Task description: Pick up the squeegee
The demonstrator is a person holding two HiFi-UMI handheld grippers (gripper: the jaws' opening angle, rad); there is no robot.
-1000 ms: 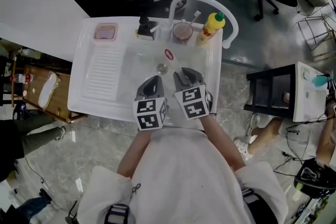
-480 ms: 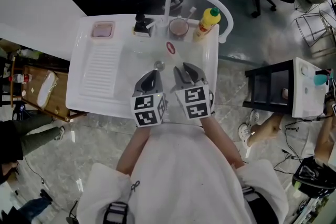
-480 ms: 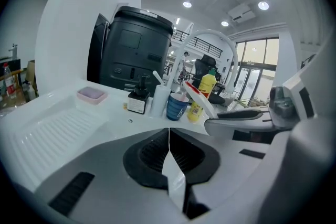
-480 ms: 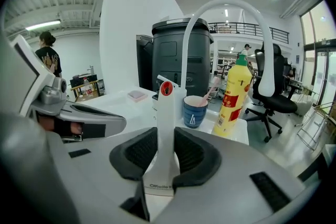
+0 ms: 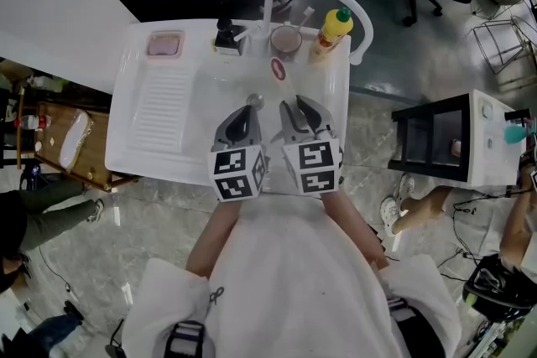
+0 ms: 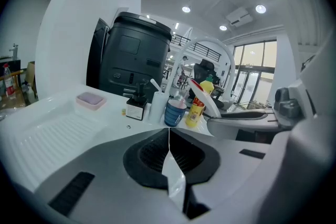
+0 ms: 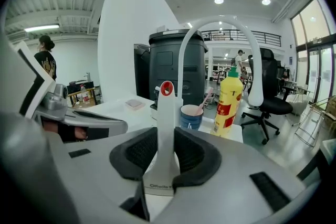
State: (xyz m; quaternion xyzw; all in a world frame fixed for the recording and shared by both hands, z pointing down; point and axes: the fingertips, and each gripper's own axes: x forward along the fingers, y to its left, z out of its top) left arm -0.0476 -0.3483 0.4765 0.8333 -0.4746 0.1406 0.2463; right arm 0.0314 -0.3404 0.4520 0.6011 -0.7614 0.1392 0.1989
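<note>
The right gripper (image 7: 167,162) is clamped on the squeegee (image 7: 166,113) handle and holds it over the sink (image 5: 164,117), so the pick-up looks done. The left gripper (image 6: 169,136) has its 2 jaws together, empty. Little seems left.

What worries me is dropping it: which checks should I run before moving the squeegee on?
1. Right tongs clamped on the squeegee handle: ok.
2. Blade end clear of the sink: cannot tell, hidden under the tongs.
3. Left tongs shut and empty: ok.
4. Cup and yellow bottle apart from the handle tip: ok.
</note>
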